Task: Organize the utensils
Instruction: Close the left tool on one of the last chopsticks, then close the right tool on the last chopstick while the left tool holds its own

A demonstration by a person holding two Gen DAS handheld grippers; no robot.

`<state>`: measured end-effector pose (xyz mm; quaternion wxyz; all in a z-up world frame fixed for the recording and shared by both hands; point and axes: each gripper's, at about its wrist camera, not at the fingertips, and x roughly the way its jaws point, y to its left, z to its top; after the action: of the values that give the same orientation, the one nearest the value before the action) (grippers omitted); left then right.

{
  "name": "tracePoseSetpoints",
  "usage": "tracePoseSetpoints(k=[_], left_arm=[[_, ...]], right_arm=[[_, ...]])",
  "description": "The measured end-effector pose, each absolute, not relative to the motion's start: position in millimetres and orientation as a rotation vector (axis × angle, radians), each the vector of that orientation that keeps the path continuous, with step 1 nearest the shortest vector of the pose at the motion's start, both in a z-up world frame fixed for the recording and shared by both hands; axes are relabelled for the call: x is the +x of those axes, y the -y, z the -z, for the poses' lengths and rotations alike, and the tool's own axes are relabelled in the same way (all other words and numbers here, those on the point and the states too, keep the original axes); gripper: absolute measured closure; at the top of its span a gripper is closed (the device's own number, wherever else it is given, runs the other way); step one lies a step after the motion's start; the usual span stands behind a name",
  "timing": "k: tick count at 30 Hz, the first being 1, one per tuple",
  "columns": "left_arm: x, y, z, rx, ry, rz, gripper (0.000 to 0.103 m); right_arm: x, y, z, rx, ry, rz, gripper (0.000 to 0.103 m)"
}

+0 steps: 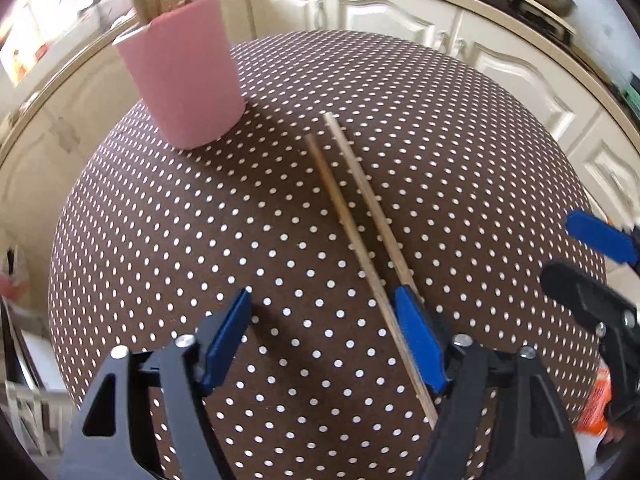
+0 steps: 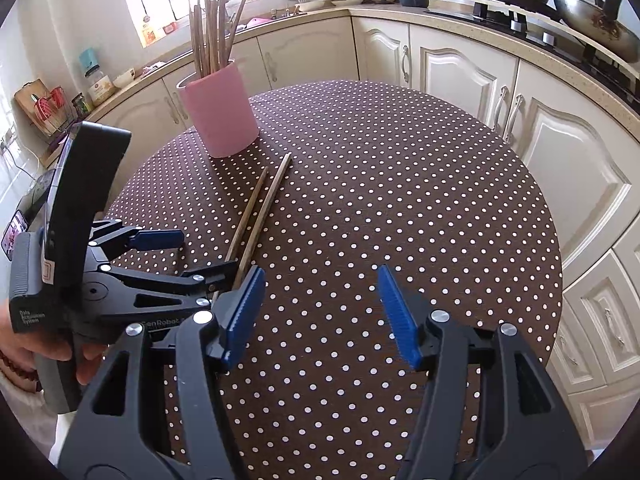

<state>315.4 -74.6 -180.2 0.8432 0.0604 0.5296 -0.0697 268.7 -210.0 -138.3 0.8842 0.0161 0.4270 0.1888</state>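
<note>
Two wooden chopsticks (image 1: 348,216) (image 2: 256,208) lie side by side on the brown dotted tablecloth (image 1: 200,240), pointing toward a pink cup (image 1: 184,72) (image 2: 220,112) that holds several more chopsticks. My left gripper (image 1: 322,292) (image 2: 208,251) is low over their near ends with its jaws apart. One stick lies between the jaws, close beside the right pad (image 1: 416,340), and the other runs under that finger. The pads do not squeeze either stick. My right gripper (image 2: 320,272) (image 1: 560,248) hovers open to the right of the sticks with only cloth between its fingers.
The round table (image 2: 440,200) stands in a kitchen corner, with cream cabinets (image 2: 460,76) just behind and to the right. A wok (image 2: 600,20) and pots sit on the stove above. A hand (image 2: 48,348) grips the left gripper's handle at the left edge.
</note>
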Motion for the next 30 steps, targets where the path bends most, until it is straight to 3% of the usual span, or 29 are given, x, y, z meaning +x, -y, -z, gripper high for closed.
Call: tracePoseSetpoints(k=[2,5,8,20,23,26,30], left_arm=[[315,70,178,0.137,-1.117,0.163,0.062],[314,59,178,0.140,-1.120,0.169,0.088],[314,48,178,0.121,-1.113,0.178,0.097],[294,-10,180,0.072,-1.103,0.132,0.097],[290,-24,180,0.059,-1.118,0.133,0.097],[290,-29,180,0.060,-1.131,0.143,0.097],[302,-23,180,0.082,-1.145,0.149,0.097]], right_arm=[[271,205,138,0.018,-0.896,-0.402,0.044],[277,194,139,0.000,-0.924,-0.422,0.044],[286,179,142,-0.005,-0.970,-0.457,0.044],[338,125,157,-0.090,-1.152,-0.419,0.045],[352,114,159,-0.119,-1.196,-0.401,0.051],[363,103,163,-0.171,-1.247,-0.376,0.067],[378,90,165,-0.210,-1.296,-0.358,0.069]])
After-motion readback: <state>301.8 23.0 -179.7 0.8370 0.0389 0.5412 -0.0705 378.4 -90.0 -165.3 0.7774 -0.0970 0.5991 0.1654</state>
